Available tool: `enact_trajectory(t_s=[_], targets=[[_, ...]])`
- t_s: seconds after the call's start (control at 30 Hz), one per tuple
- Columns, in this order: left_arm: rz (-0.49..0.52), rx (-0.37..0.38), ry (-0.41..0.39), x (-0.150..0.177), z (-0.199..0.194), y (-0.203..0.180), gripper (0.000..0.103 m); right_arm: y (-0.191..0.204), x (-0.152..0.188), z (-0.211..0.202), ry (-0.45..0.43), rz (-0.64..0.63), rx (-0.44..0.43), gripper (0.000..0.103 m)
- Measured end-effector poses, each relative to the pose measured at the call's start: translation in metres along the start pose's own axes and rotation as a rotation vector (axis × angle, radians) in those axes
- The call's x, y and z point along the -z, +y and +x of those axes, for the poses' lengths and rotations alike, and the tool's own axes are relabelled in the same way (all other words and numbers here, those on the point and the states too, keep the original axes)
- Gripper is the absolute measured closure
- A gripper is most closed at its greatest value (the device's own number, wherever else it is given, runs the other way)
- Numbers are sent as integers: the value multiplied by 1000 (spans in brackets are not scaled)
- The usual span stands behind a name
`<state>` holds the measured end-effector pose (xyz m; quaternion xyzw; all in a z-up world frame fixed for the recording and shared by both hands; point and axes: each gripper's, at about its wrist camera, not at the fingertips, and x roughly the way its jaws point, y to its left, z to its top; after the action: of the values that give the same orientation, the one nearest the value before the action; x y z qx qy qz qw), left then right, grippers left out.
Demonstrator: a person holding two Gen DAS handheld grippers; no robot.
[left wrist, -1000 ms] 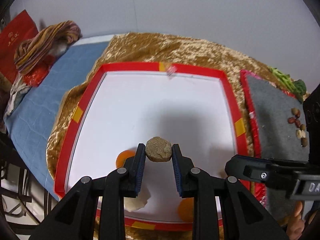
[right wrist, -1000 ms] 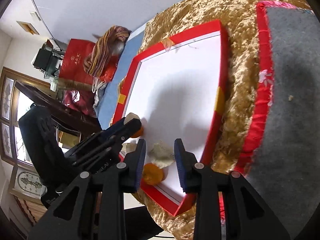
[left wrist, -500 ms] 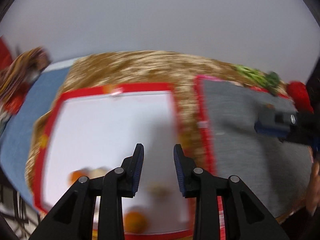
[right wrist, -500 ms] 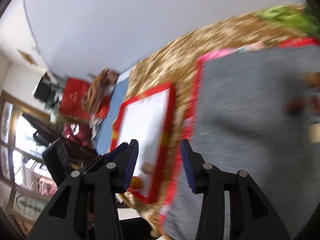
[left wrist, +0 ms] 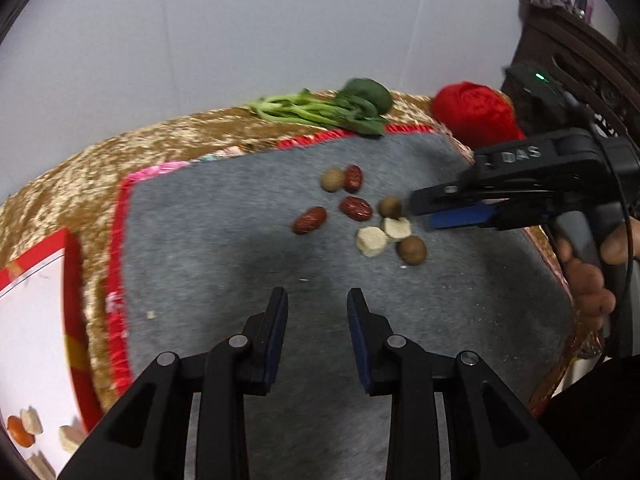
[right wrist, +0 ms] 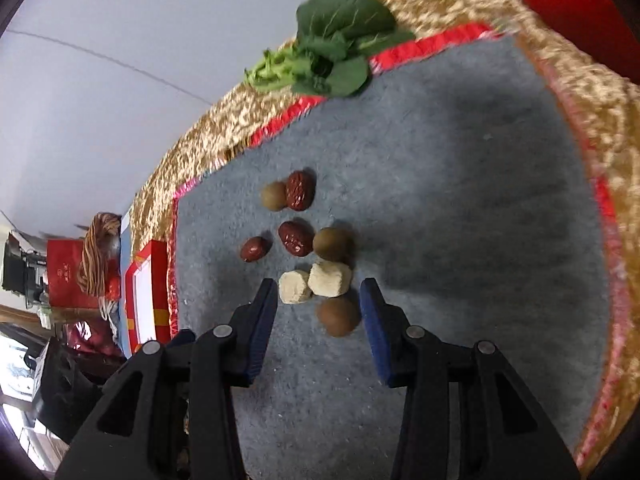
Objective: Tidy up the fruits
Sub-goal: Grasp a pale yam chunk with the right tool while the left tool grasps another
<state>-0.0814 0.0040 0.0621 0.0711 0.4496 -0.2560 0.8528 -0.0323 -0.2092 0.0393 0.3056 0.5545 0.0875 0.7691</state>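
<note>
Both tools are empty and have their jaws apart over the grey mat, which serves as the supply side: the unsorted fruit lies there in a loose cluster, well apart from the red-edged white tray at the left, where a few sorted pieces already rest near its lower corner. The right tool hangs low over the near end of the cluster, its fingers straddling a pale cut chunk, a second pale chunk touching it, and a brown round fruit just below; that wide stance suits choosing one piece, though three sit in the gap and a clean single pick looks awkward. Red dates and two more brown fruits lie beyond. The left tool waits nearer the mat's front, over bare felt, probably to keep clear while the right one works. Leafy greens lie across the mat's far edge; whether they count as fruit to sort is unclear.
</note>
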Motion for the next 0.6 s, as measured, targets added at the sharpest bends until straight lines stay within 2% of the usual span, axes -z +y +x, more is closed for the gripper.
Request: enact_trajectory(t_s=[0.1, 0.2, 0.27, 0.33, 0.4, 0.6], targets=[[5, 9, 13, 0, 4, 2, 73, 7, -2, 17, 28, -26, 38, 61], [7, 5, 19, 2, 3, 9, 73, 16, -2, 36, 52, -55, 130, 62], [9, 7, 15, 2, 1, 12, 73, 18, -3, 39, 48, -62, 154, 62], [14, 9, 13, 1, 1, 10, 73, 17, -4, 38, 38, -58, 147, 66], [21, 19, 10, 0, 2, 7, 73, 9, -7, 32, 18, -29, 126, 76], [61, 51, -9, -5, 12, -10, 73, -11, -8, 0, -41, 19, 36, 76]])
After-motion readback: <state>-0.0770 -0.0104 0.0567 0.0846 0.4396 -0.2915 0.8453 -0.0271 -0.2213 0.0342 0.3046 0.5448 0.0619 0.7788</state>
